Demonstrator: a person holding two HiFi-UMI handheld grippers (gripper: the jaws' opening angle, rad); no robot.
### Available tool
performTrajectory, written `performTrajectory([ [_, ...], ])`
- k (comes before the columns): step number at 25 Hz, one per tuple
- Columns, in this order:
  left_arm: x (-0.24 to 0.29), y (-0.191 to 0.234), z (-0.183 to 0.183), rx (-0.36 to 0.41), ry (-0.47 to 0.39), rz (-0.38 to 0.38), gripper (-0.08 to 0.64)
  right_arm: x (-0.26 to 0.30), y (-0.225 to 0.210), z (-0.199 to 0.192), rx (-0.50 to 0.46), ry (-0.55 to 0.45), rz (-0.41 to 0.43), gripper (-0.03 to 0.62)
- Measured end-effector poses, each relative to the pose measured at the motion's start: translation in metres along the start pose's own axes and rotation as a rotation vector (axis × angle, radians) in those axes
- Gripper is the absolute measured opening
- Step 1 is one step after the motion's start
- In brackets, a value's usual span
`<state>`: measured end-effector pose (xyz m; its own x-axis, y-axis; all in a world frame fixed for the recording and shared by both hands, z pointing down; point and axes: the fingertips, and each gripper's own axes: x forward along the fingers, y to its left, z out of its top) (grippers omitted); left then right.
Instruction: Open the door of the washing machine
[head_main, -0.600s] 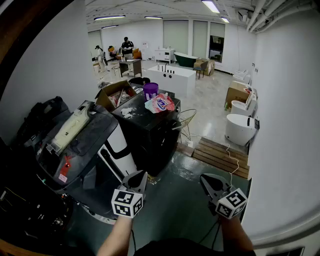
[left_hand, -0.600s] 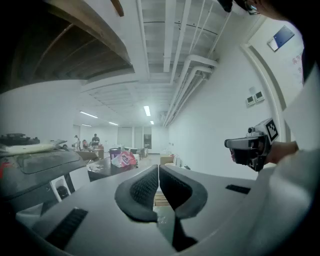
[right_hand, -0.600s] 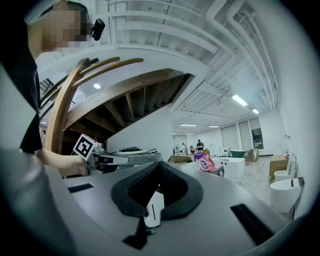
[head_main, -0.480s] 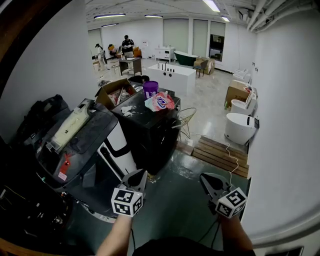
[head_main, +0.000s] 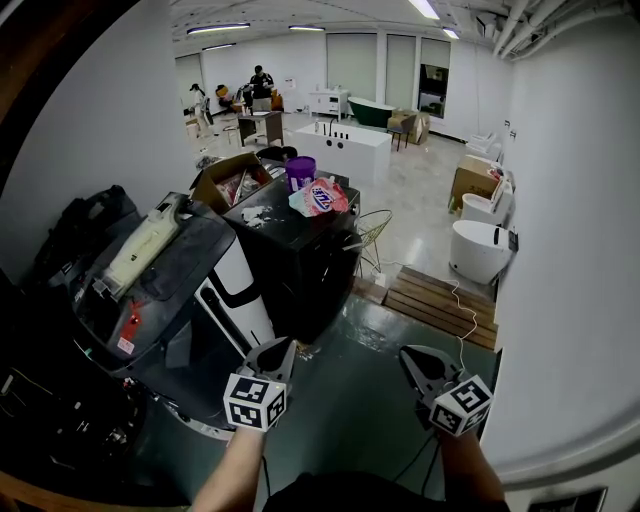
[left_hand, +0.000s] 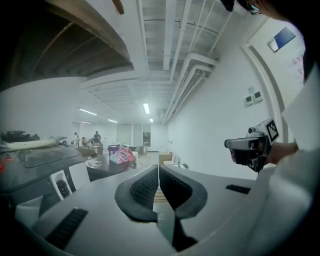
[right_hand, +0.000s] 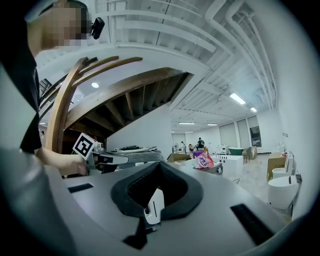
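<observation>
The washing machine (head_main: 300, 268) is a black box standing on the floor ahead of me, a little to the left; I cannot make out its door. A purple bucket (head_main: 300, 172) and a pink detergent bag (head_main: 320, 199) sit on its top. My left gripper (head_main: 275, 352) and right gripper (head_main: 415, 362) hang side by side low in the head view, well short of the machine. Both are shut with nothing between the pads. The left gripper view shows its jaws (left_hand: 158, 172) closed, with the machine (left_hand: 106, 170) beyond. The right gripper view shows its jaws (right_hand: 159, 172) closed too.
A large grey appliance (head_main: 160, 290) with a white front panel leans at my left, close to the left gripper. An open cardboard box (head_main: 230, 185) sits behind it. A wooden pallet (head_main: 435, 305), a white toilet (head_main: 480, 250) and a white wall stand to the right.
The scene has slid slightly upward in the head view. Both grippers keep the same place and stay shut.
</observation>
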<state>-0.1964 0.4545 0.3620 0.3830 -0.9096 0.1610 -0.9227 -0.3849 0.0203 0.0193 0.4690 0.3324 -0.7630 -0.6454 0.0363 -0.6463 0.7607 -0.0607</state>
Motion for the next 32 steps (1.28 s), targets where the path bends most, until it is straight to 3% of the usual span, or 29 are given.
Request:
performTrajectory([
  [12,-0.009,-0.006,0.002,0.004,0.0,-0.004,0.023,-0.01,-0.003,-0.005,0.079,-0.004,-0.038,0.019],
  [16,-0.009,-0.012,0.0,-0.022,-0.009,-0.035,0.035,-0.013,-0.003,-0.006,0.106,-0.009,-0.031,0.073],
  [22,-0.005,-0.023,-0.006,-0.028,0.013,-0.058,0.165,-0.019,-0.005,-0.01,0.106,0.012,-0.029,0.155],
  [28,-0.002,-0.033,-0.008,-0.034,0.021,-0.078,0.243,-0.026,-0.004,-0.01,0.133,-0.009,0.003,0.235],
  [32,0.002,-0.047,-0.01,-0.032,0.041,-0.106,0.324,-0.03,-0.008,-0.012,0.145,-0.001,-0.003,0.339],
])
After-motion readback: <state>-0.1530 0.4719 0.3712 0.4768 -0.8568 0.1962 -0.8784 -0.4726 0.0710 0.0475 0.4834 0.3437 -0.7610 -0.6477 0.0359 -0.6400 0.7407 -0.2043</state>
